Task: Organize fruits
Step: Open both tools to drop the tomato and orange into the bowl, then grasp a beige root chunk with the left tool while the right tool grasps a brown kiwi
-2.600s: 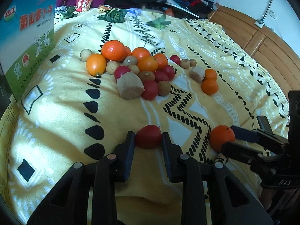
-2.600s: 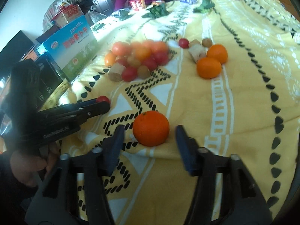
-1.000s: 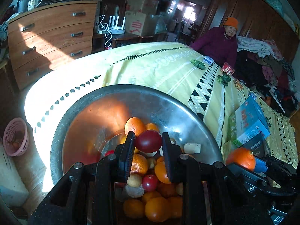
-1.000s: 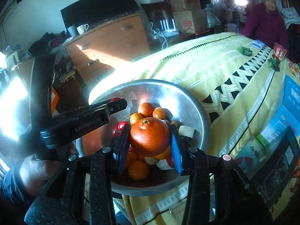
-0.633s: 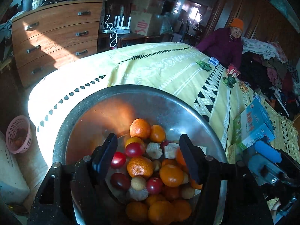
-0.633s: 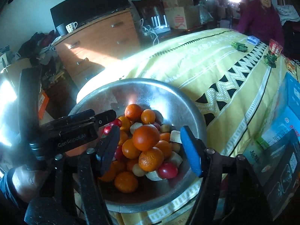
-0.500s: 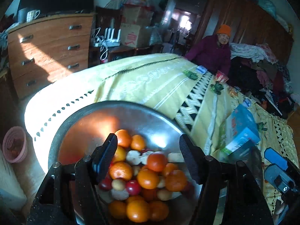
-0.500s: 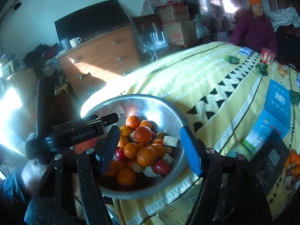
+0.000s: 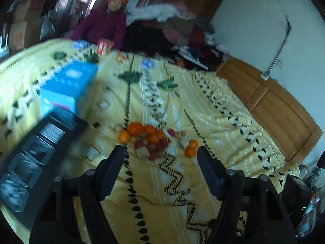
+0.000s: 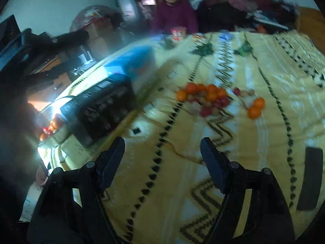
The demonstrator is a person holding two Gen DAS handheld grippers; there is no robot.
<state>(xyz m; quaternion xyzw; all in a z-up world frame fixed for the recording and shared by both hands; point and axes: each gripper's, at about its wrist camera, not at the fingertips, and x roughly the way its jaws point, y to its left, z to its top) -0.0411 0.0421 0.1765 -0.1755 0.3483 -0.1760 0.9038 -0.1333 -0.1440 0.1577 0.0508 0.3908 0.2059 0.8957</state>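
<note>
Yellow bedcover (image 9: 213,109) with black zigzag and white stripes; orange and red fruits (image 9: 150,140); blue box (image 9: 69,83); black fingers (image 9: 110,168).

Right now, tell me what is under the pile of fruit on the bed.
The fruit pile lies directly on the yellow patterned bedspread, with no tray or plate showing beneath it. The cloth right under the fruit is covered, so anything there cannot be seen.

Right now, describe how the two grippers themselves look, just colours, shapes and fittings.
The left gripper is matte black, with two flat, wedge-shaped fingers on angular arms joined by round silver rivets. The right gripper has the same black frame and rivets, but the pad on one of its fingers looks dark blue. No cables, lettering or sleeves show on either here.
</note>
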